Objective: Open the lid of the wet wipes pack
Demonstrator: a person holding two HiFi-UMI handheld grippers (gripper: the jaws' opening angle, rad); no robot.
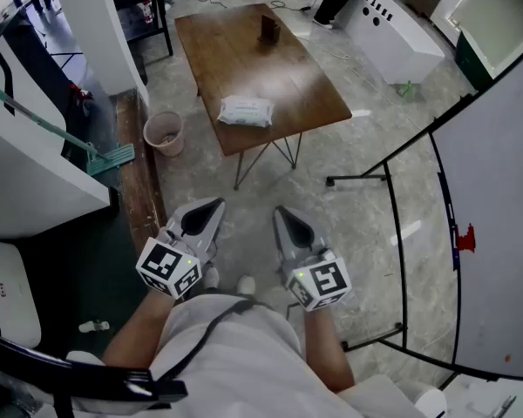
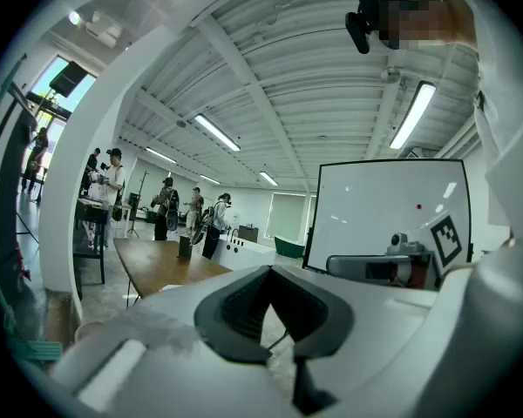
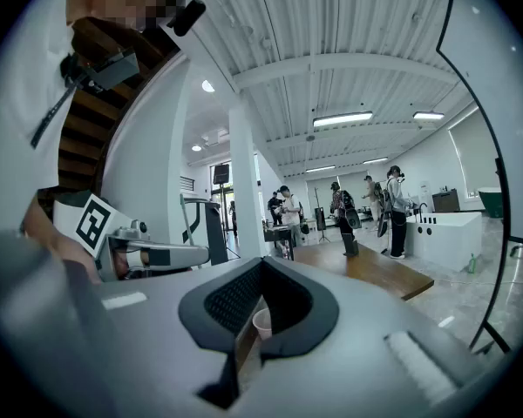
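Head view: finds the left hand-held gripper (image 1: 211,207) and the right hand-held gripper (image 1: 281,212) side by side low in the frame, just beside each other and roughly level. Shows both clenched, tips together, with nothing between them. Places the wet wipes pack (image 1: 246,111) well ahead of both, lying flat near the closer edge of the brown desk (image 1: 244,50), untouched. Cannot make out the lid at this size. Puts a small dark box (image 1: 270,30) at the desk's far end, beyond the pack. Sets a round bin (image 1: 164,133) on the floor ahead and to the left of the left hand-held gripper, and a whiteboard (image 1: 497,233) off to the right of the right one.

Left gripper view: looks along the left hand-held gripper (image 2: 270,275), clenched on nothing, with only floor seen through the gap behind the tips. Shows the desk (image 2: 157,264) ahead and to the left, with people (image 2: 167,207) standing beyond it. Catches the right hand-held gripper's marker cube (image 2: 446,238) close by on the right, before the whiteboard (image 2: 388,207).

Right gripper view: looks along the right hand-held gripper (image 3: 261,264), likewise clenched and empty. Frames the bin (image 3: 261,322) through the gap behind the tips. Shows the desk (image 3: 375,273) ahead to the right and the left hand-held gripper's marker cube (image 3: 91,222) near on the left.
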